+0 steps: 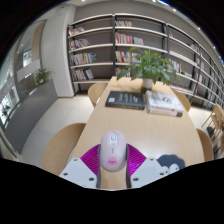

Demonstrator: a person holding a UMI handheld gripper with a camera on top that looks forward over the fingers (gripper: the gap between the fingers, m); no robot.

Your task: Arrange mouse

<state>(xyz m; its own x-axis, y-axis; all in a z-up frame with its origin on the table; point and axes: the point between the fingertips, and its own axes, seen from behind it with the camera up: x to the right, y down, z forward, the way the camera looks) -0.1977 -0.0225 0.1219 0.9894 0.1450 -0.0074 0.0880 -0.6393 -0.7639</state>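
- While the jaws [112,168] sit low over the near edge of the wooden tabletop [75,140], a white mouse [112,150] lies lengthwise between them, its nose pointing away along the fingers.
- Both magenta pads [92,158] flank the mouse closely, one at each side, and appear to touch its shell; the jaws look clamped on the mouse, which also seems to rest on the tabletop.
- White finger bodies [80,171] spread out to either side below the pads.
- Just to the right of the right finger, a dark round object [168,161] lies on the tabletop; what it is cannot be told.
- Farther along the tabletop, well beyond the mouse, lies a dark flat item [124,99], and beside it to the right a stack of books [165,104].
- A leafy green potted plant [150,66] stands at the far end, behind those items.
- Chairs [97,92] with light wooden backs stand around the far end of the tabletop.
- Tall bookshelves [120,40] filled with books line the back wall.
- Off to the left a pale floor [45,110] runs towards windows.
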